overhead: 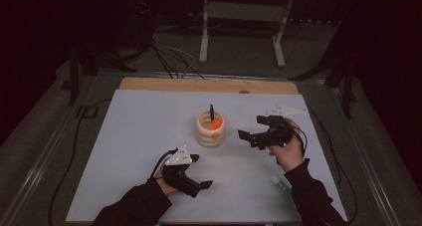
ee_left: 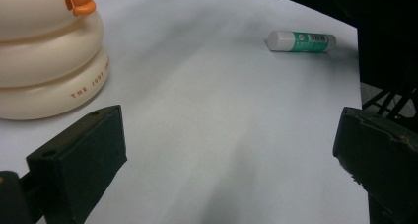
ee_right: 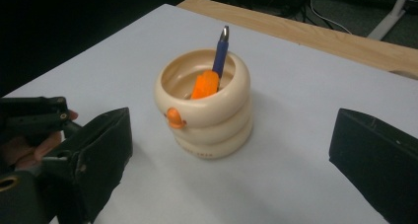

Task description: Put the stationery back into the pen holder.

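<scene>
Standing wide apart and empty, the right gripper (overhead: 253, 127) faces the cream ringed pen holder (ee_right: 204, 108); its blue pen (ee_right: 220, 51) and orange item (ee_right: 204, 85) sit half-hidden inside. The left gripper (overhead: 201, 171) is also spread.

A ringed holder (overhead: 210, 129) stands mid-tabletop (overhead: 139, 136) with a pen (overhead: 212, 111) upright in it; a glue stick (overhead: 281, 184) lies near the front right edge, well apart from the holder

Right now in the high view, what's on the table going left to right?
Left claw → cream ringed pen cup with a blue pen standing in it → right claw → glue stick lying near the table's front right edge.
</scene>
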`<state>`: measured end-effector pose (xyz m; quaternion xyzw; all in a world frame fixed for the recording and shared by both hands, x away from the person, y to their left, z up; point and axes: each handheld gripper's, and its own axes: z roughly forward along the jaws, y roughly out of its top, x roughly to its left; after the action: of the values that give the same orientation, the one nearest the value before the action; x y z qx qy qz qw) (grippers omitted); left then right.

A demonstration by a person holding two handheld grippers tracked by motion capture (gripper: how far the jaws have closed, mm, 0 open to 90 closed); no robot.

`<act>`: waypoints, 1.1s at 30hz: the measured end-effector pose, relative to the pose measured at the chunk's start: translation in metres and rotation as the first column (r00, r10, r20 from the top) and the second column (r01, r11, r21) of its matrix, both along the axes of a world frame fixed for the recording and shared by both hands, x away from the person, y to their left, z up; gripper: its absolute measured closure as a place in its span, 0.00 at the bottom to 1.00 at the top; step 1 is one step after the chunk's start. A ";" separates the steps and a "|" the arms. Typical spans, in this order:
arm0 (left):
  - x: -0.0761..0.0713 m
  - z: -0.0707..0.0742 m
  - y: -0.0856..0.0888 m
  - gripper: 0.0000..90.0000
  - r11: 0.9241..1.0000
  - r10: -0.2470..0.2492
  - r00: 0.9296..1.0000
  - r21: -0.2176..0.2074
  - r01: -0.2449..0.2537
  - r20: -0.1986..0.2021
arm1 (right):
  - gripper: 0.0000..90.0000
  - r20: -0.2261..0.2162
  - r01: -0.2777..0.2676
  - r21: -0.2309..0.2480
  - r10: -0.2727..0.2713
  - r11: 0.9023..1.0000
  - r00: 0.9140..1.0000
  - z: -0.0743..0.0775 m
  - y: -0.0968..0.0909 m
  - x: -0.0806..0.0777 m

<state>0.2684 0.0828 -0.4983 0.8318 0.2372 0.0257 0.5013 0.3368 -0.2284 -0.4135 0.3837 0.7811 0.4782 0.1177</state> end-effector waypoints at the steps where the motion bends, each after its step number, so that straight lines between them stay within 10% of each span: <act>1: 0.000 0.000 0.000 0.00 1.000 -0.001 1.000 -0.001 0.001 -0.001 | 0.03 -0.001 0.003 -0.001 -0.003 1.000 1.000 -0.001 -0.002 -0.002; 33: 0.000 0.001 0.000 0.00 1.000 -0.004 1.000 -0.002 0.004 0.000 | 0.03 -0.024 0.022 -0.019 -0.022 1.000 0.999 -0.037 -0.053 -0.050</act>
<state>0.2680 0.0827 -0.4976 0.8317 0.2356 0.0244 0.5022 0.2866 -0.2818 -0.4503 0.3967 0.7828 0.4648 0.1173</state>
